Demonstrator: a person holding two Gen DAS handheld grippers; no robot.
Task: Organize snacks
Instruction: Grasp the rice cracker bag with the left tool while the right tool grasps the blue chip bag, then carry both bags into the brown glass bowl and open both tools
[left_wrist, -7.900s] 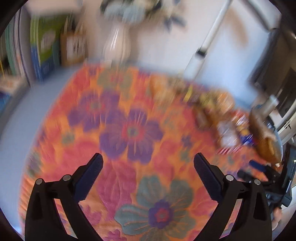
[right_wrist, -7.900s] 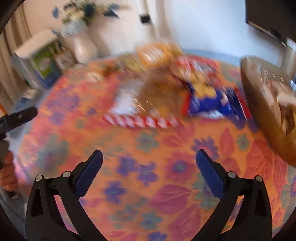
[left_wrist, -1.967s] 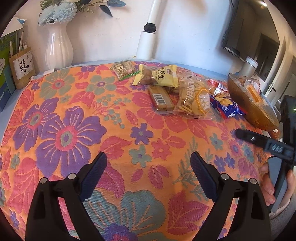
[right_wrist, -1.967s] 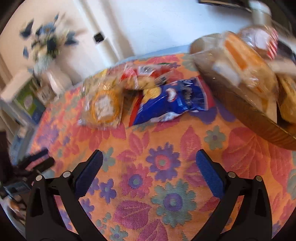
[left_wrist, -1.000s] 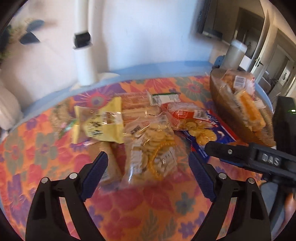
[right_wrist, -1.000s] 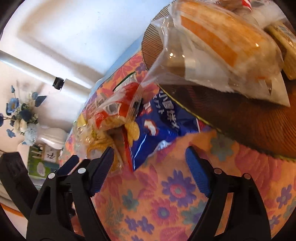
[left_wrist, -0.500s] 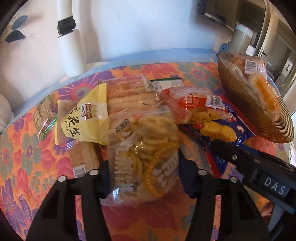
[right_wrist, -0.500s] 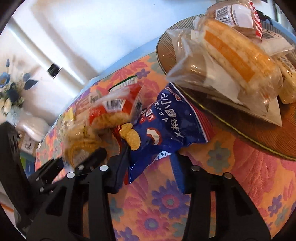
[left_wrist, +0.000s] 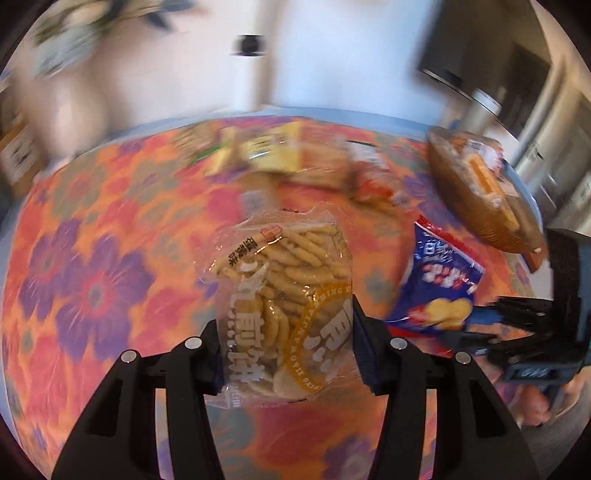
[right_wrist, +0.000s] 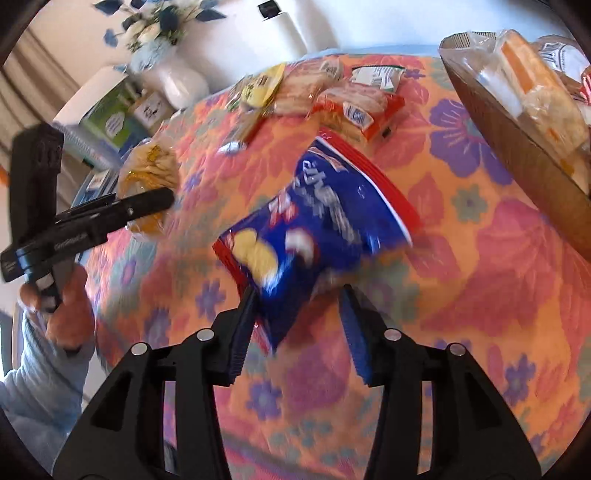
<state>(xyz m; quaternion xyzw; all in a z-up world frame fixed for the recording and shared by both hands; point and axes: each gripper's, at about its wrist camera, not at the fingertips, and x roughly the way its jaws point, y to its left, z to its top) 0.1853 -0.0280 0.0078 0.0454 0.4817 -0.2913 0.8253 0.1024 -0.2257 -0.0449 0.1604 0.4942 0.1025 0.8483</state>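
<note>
Left wrist view shows the left gripper (left_wrist: 286, 345) clamped on a clear crinkly bag of pale yellow crackers (left_wrist: 284, 295), lifted over the middle of the orange floral-clothed table (left_wrist: 96, 236). Right wrist view shows the right gripper (right_wrist: 299, 326) with its jaws opening; a blue-and-red foil snack bag (right_wrist: 317, 218) hangs between them, its corner against the left pad, the right pad apart from it. Beyond lie more packets (right_wrist: 354, 99) toward the far edge and a brown woven basket (right_wrist: 524, 155) of wrapped breads at the far right corner.
</note>
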